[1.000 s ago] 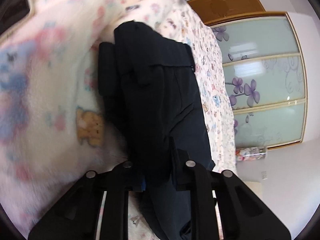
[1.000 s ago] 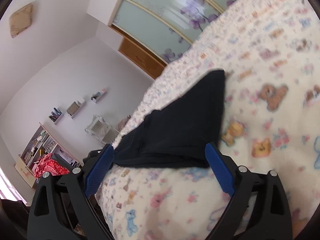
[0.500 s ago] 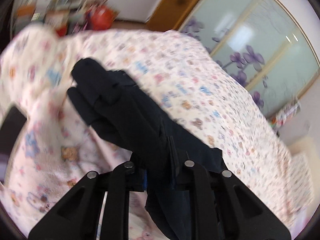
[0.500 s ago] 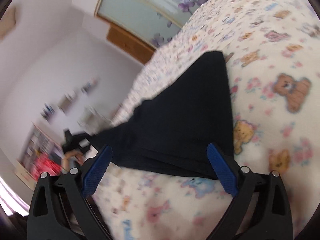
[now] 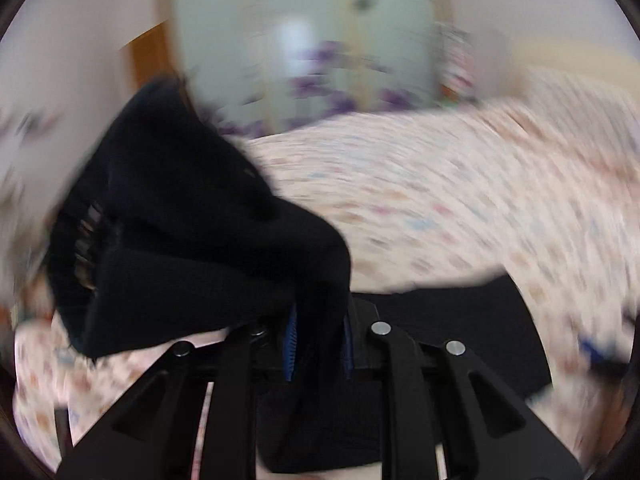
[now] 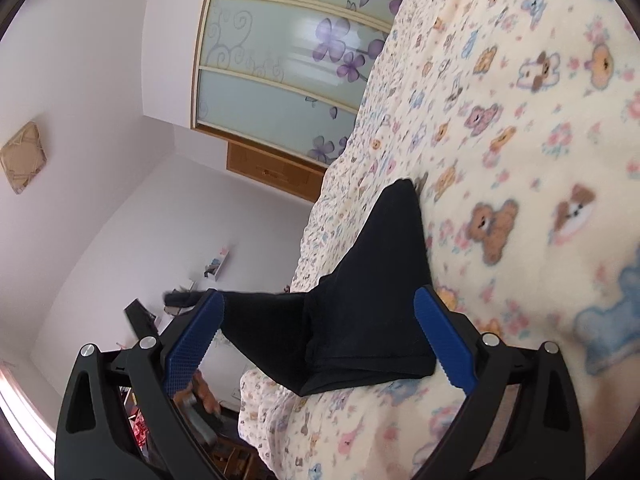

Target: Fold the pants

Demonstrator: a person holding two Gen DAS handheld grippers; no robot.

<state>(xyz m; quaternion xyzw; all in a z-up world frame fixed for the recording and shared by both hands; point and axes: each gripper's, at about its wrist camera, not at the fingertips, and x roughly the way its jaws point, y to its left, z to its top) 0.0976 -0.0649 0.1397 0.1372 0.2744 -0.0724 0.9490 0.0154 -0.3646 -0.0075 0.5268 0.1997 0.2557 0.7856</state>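
Left wrist view is heavily blurred compared with half a second ago: the camera has swung so that the glass wardrobe doors (image 5: 304,60) now stand straight ahead and the bed (image 5: 460,200) runs across the right side, where before the bed filled most of the frame. The left hand-held gripper (image 5: 318,340) remains closed on a fold of the black pants (image 5: 192,232), blue pads pressed against the cloth on both sides; the cloth bunches up and to the left of the fingers, lifted off the bed, with more black cloth lying flat just behind the fingers. Right wrist view is sharp, where earlier it was smeared. The right hand-held gripper (image 6: 320,344) stays wide open and holds nothing, its blue pads (image 6: 444,336) standing either side of the pants (image 6: 360,300). Here the pants form a dark triangle, one end resting on the bear-print blanket (image 6: 520,160) and the other stretched off the bed edge toward the left. Wardrobe doors (image 6: 280,72) with purple flowers show behind.
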